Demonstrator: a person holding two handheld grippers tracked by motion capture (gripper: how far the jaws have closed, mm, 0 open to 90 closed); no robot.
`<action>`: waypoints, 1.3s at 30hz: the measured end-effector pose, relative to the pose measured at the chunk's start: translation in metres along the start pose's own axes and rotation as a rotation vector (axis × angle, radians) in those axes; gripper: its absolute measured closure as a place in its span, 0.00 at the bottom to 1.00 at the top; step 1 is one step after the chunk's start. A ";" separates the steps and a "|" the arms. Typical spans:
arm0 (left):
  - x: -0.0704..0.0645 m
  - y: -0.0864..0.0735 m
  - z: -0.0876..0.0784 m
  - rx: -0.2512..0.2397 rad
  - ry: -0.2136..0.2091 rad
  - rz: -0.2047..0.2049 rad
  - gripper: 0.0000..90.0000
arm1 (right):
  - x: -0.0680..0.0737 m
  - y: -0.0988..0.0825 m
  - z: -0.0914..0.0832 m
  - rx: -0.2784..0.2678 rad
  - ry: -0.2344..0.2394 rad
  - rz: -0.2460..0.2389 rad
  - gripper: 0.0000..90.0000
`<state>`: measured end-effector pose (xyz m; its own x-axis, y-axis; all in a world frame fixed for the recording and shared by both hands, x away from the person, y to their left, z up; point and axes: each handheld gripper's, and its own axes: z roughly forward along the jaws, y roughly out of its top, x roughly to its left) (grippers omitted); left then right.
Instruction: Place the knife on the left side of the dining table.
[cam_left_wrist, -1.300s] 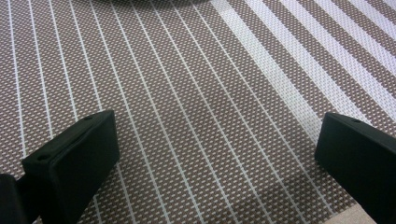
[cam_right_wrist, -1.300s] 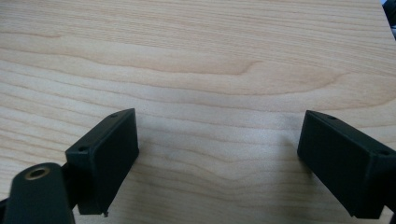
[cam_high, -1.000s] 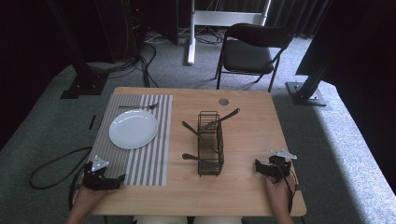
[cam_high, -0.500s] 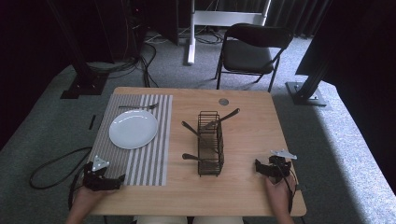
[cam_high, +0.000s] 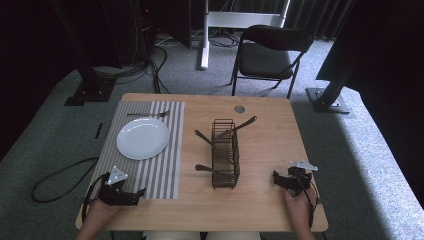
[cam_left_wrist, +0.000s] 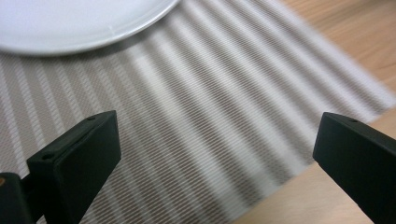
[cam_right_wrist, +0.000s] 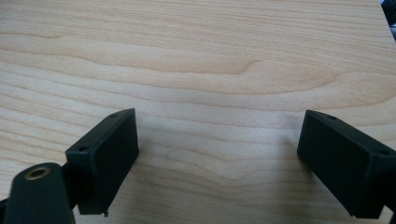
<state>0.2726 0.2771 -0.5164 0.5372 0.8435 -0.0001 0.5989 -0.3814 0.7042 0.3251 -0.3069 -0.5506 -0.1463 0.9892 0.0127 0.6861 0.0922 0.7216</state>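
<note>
My left gripper (cam_high: 136, 193) rests at the table's front left on the striped placemat (cam_high: 150, 165), jaws wide open and empty. In the left gripper view the open left gripper (cam_left_wrist: 215, 158) hovers over the placemat (cam_left_wrist: 196, 107) with the white plate (cam_left_wrist: 74, 23) just beyond. My right gripper (cam_high: 278, 178) sits at the front right on bare wood, also open and empty; the right gripper view has the open right gripper (cam_right_wrist: 217, 158) over the wooden table (cam_right_wrist: 196, 60). A black wire basket (cam_high: 225, 152) stands mid-table with dark utensils (cam_high: 239, 126) sticking out.
The white plate (cam_high: 143, 138) lies on the placemat with a fork (cam_high: 148, 114) behind it. A small grey disc (cam_high: 239, 108) is set in the table (cam_high: 260, 210) near its far edge. A folding chair (cam_high: 267, 57) stands beyond the table. A black cable (cam_high: 55, 185) trails off left.
</note>
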 end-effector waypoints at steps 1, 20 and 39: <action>-0.004 0.003 -0.001 -0.002 -0.009 0.010 0.01 | 0.000 0.000 0.000 0.000 0.000 0.000 0.13; -0.068 0.064 -0.013 -0.151 -0.192 0.152 0.01 | 0.000 0.000 0.000 0.000 0.000 0.000 0.13; -0.123 0.108 -0.028 -0.230 -0.292 0.251 0.01 | 0.000 0.000 0.000 0.000 0.000 0.000 0.13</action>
<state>0.2544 0.1429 -0.4206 0.8139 0.5809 0.0135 0.2989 -0.4385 0.8476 0.3251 -0.3069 -0.5506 -0.1462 0.9892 0.0126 0.6861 0.0922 0.7216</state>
